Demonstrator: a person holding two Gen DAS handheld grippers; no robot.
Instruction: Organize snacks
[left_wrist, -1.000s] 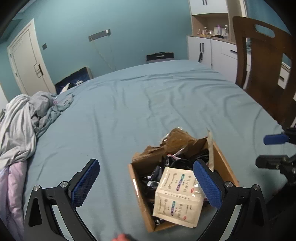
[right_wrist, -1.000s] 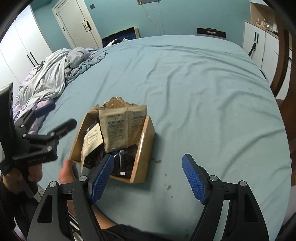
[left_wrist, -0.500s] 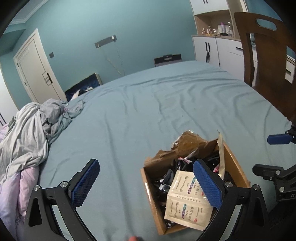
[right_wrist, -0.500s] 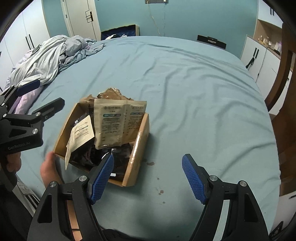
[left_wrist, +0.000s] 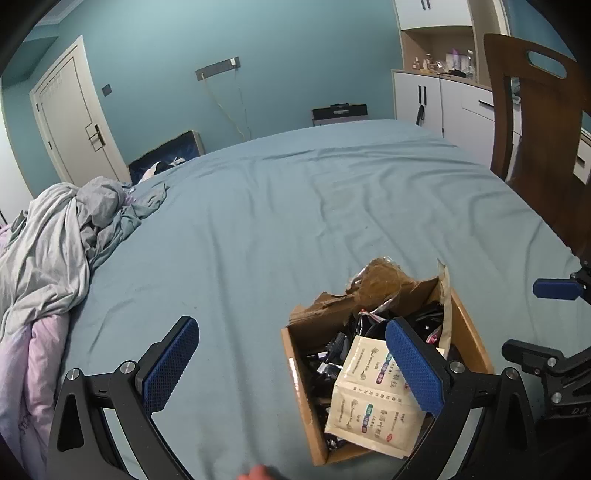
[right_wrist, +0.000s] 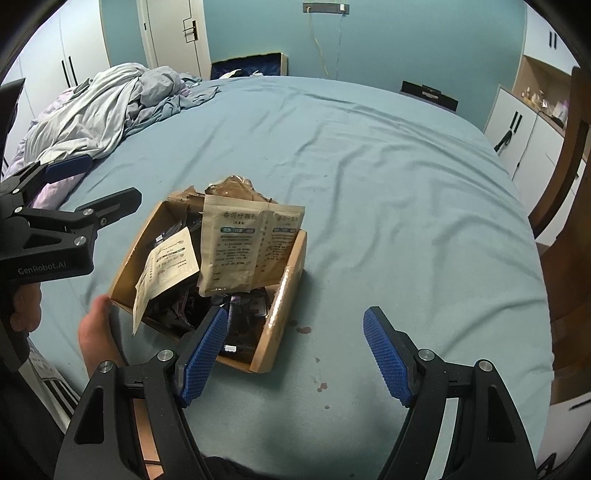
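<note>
An open cardboard box (left_wrist: 301, 373) (right_wrist: 284, 284) sits on the blue bedsheet near the front edge. It holds several dark snack packets (right_wrist: 240, 321) and beige sachets (left_wrist: 373, 402) (right_wrist: 247, 247); one more cream sachet (right_wrist: 166, 262) leans at its left side. My left gripper (left_wrist: 291, 365) is open and empty, hovering above the sheet at the box's left wall. My right gripper (right_wrist: 295, 354) is open and empty, above the box's near right corner. The left gripper also shows in the right wrist view (right_wrist: 92, 186), left of the box.
A pile of grey and lilac bedding (left_wrist: 48, 251) (right_wrist: 107, 110) lies at the far left. A wooden chair (left_wrist: 535, 125) stands at the right edge. White cabinets (left_wrist: 439, 99) and a door (left_wrist: 70, 122) are behind. Small dark stains (right_wrist: 304, 329) mark the sheet by the box.
Both grippers have pulled back and tilted up, so the box sits lower and more to the right in the left view. Both stay open; nothing taken.
</note>
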